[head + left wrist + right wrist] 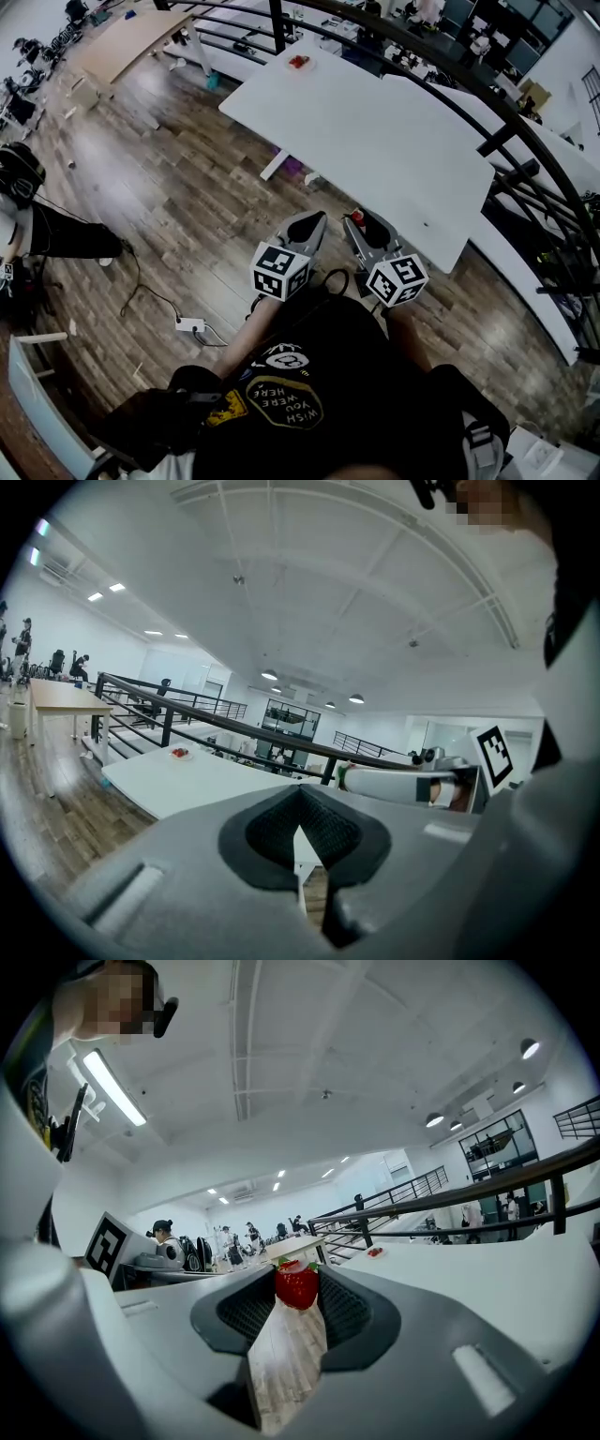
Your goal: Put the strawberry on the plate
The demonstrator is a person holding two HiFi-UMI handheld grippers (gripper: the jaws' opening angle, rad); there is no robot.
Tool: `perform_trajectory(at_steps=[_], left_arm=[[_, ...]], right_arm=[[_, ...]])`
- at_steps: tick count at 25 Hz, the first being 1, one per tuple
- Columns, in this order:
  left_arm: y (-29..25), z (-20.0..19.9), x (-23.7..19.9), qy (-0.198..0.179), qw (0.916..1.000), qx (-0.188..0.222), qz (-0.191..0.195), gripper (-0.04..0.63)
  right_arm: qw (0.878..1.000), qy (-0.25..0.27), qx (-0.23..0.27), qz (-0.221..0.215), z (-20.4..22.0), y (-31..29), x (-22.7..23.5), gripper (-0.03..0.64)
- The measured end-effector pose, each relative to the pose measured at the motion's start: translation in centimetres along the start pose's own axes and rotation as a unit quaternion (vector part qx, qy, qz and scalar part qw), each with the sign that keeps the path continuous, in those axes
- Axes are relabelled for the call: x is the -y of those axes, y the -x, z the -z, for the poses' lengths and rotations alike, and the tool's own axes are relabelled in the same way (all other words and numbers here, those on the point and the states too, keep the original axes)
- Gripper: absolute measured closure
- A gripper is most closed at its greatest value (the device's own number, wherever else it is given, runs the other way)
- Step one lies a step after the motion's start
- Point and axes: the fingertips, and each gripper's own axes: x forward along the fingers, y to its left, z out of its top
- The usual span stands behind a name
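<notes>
My right gripper [297,1290] is shut on a red strawberry [296,1284] with a green top; in the head view the strawberry [357,217] shows as a red speck at the tips of the right gripper [360,223]. My left gripper [313,222] is held beside it, its jaws closed together with nothing between them [298,834]. Both grippers hang above the wooden floor, just short of the near edge of the white table [375,131]. A small white plate [299,63] with something red on it sits at the table's far corner, also visible as the plate [179,754] in the left gripper view.
A black railing [450,56] curves behind the table. A white power strip [189,325] and black cable lie on the wood floor at left. A wooden desk [127,42] stands far left. Several people work at desks in the distance [225,1241].
</notes>
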Motion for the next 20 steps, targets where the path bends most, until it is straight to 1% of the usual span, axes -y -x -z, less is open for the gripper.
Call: perform_trajectory(at_steps=[5, 8, 11, 15, 20], left_arm=[[0.7, -1.3, -3.1, 0.006, 0.9999, 0.009, 0.002, 0.592], [1.3, -1.6, -5.2, 0.006, 0.9999, 0.012, 0.002, 0.592], [2.1, -1.4, -6.9, 0.015, 0.9998, 0.014, 0.003, 0.592], [2.3, -0.9, -7.9, 0.021, 0.9997, 0.008, 0.008, 0.592], [2.0, -0.9, -9.3, 0.029, 0.9996, 0.007, 0.004, 0.592]], right_arm=[[1.0, 0.0, 0.002, 0.002, -0.3, -3.1, -1.1, 0.472], [1.0, 0.005, 0.002, 0.0, -0.1, -5.4, -2.0, 0.472], [1.0, 0.015, 0.003, 0.005, 0.1, -6.8, -2.8, 0.472], [1.0, 0.011, 0.003, 0.011, 0.2, -7.6, -3.2, 0.472], [1.0, 0.004, -0.008, 0.018, 0.5, -8.8, -2.7, 0.472]])
